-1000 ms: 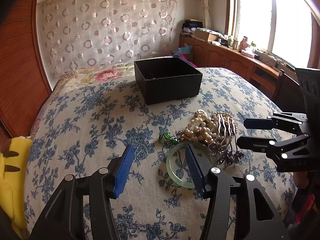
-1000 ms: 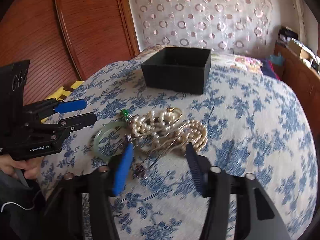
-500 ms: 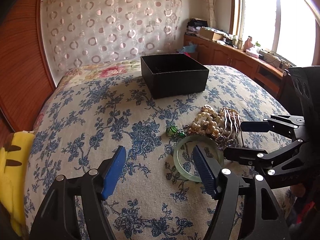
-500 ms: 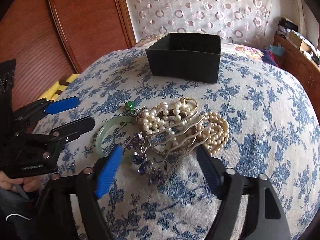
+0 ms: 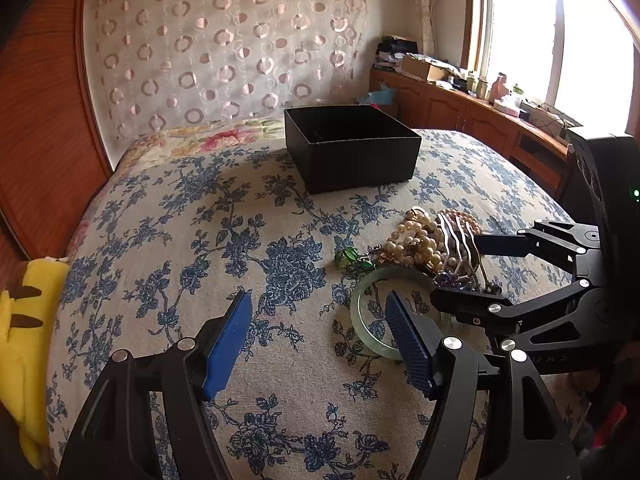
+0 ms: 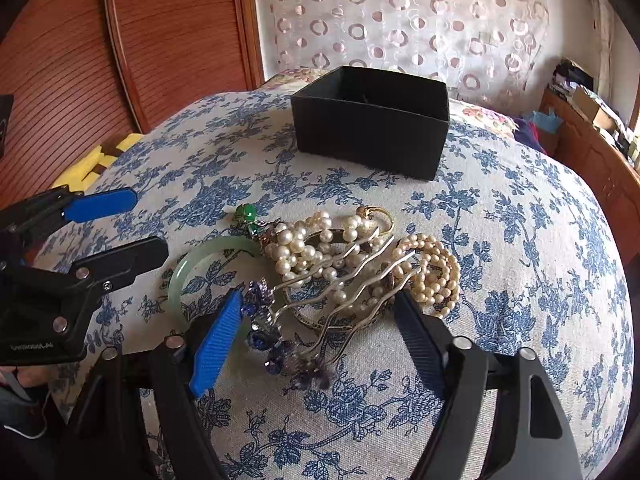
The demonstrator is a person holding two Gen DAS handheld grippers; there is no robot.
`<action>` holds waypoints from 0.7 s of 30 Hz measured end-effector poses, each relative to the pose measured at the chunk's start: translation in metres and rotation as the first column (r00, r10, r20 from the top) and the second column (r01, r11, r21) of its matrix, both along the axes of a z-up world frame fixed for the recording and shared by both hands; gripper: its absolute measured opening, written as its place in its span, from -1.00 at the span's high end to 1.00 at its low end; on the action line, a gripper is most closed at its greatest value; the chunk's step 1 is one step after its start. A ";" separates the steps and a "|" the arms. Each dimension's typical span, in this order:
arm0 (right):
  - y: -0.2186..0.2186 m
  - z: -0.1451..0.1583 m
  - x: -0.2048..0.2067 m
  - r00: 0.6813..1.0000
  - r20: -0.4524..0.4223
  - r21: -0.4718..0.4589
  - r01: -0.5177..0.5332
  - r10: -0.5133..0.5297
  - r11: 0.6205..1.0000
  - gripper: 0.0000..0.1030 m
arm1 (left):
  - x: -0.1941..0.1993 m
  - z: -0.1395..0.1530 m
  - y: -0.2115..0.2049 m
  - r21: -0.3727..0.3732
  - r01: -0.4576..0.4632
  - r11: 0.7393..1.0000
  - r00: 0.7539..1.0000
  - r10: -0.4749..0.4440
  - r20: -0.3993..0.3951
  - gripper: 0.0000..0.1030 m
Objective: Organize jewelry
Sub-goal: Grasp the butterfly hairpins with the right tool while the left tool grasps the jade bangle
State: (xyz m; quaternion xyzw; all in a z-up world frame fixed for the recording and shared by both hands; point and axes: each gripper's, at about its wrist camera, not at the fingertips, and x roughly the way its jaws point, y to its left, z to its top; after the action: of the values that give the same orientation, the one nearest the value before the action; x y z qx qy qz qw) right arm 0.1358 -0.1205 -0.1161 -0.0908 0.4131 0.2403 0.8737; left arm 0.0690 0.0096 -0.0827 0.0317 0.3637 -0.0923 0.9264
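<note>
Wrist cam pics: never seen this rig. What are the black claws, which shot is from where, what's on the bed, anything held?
No robot arm here: a person holds a two-finger gripper in each hand, and a fisheye camera on each one looks forward along its fingers. In the left wrist view the left gripper fills the bottom edge, and the right gripper reaches in from the side. The right wrist view is the mirror case: the right gripper at the bottom, the left one off to the side.

On the floral bedspread lies a jewelry pile: a pale green bangle, pearl strands, a wavy silver hair comb with purple flowers, and a small green bead piece. Behind it stands an open black box.

Both grippers are open and hold nothing. The right one sits low at the comb's flower end.
</note>
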 end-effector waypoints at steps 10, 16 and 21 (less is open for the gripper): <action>-0.014 0.005 -0.008 1.000 0.016 0.014 0.012 -0.013 1.000 -0.12 | -0.002 -0.007 -0.009 -0.004 0.027 1.000 0.999 -0.027 -0.017 -0.29; -0.031 0.015 -0.013 0.999 0.037 0.041 0.024 -0.026 0.999 -0.11 | -0.003 -0.011 -0.020 -0.006 0.062 0.998 0.997 -0.063 -0.039 -0.29; -0.047 0.022 -0.019 0.997 0.065 0.041 0.036 -0.039 0.998 -0.12 | -0.001 -0.015 -0.031 -0.009 0.111 0.994 0.991 -0.111 -0.069 -0.29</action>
State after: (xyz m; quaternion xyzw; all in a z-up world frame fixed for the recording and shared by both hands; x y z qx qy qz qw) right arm 0.1170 -0.1676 -0.0937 -0.0733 0.3811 0.2288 0.8928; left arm 0.0685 -0.0219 -0.0977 0.0463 0.3931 -0.1457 0.9067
